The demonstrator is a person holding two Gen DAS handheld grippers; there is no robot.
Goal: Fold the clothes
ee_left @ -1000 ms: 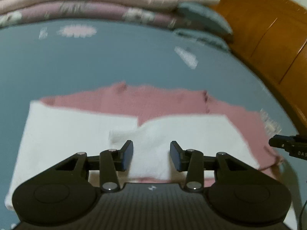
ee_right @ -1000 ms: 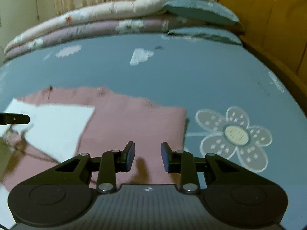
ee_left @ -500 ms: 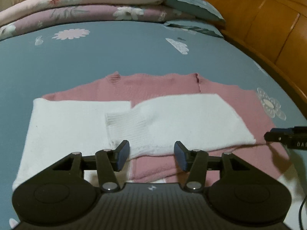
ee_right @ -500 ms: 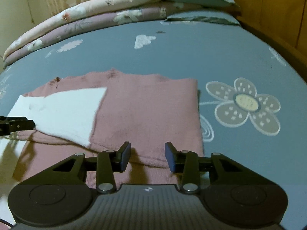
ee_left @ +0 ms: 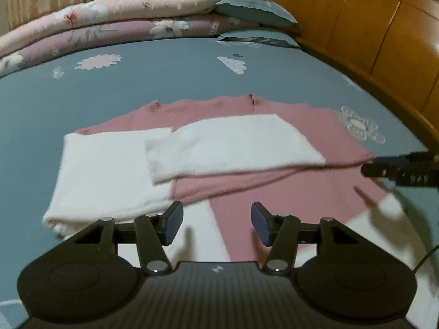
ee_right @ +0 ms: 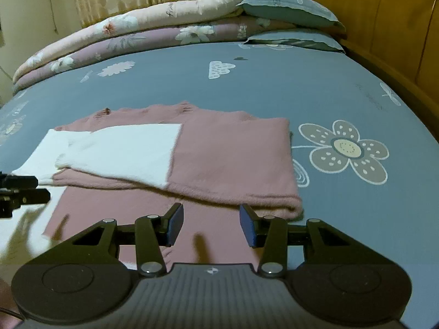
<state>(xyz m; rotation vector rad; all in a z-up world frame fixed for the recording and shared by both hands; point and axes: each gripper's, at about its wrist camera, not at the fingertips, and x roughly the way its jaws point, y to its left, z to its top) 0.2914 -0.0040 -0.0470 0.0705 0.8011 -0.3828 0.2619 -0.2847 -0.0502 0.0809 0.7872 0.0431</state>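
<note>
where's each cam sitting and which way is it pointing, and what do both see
Left wrist: on the left gripper, angled down across the bed at the pink and white sweater; its open fingers show, right gripper at the right edge.
Right wrist: on the right gripper, same way; left gripper at the left edge.
Shared: sweater, folded quilts.

From my seat very little reads. On the right gripper [ee_left: 400, 168], poking in at the edge of my left wrist view, I make out white capitals that look like "DAS", cut off. Cursive script runs along the pink quilt [ee_right: 170, 9] and faint writing marks the blue pillow [ee_right: 277, 1], both too small to read.
</note>
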